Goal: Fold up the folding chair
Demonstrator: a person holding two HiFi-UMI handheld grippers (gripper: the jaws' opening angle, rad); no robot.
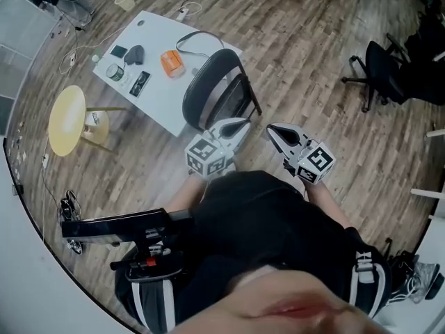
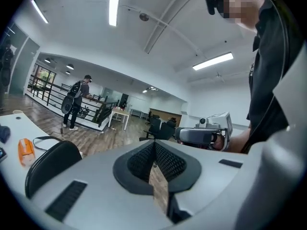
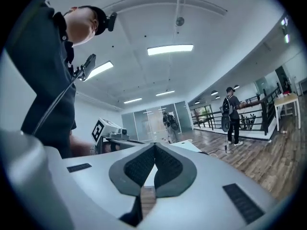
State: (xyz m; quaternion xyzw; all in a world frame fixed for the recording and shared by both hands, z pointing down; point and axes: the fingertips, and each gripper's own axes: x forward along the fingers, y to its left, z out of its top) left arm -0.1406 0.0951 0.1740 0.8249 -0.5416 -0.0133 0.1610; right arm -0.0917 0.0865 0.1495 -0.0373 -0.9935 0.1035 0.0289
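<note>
The black folding chair (image 1: 211, 88) stands against the near edge of the white table (image 1: 154, 99). From above it looks narrow, with its thin legs (image 1: 248, 94) on the right. Its rounded back (image 2: 47, 165) shows low at the left of the left gripper view. My left gripper (image 1: 240, 124) is shut and empty, just short of the chair's near side and apart from it. My right gripper (image 1: 272, 130) is also shut on nothing, a little to the right. The two point toward each other: each shows in the other's view, the right gripper (image 2: 205, 135) and the left gripper (image 3: 108, 131).
The table carries an orange object (image 1: 172, 62), a strap and small dark items. A yellow round stool (image 1: 67, 119) stands to its left and a black office chair (image 1: 379, 72) at the right. A person with a backpack (image 2: 76, 102) stands by a railing far off.
</note>
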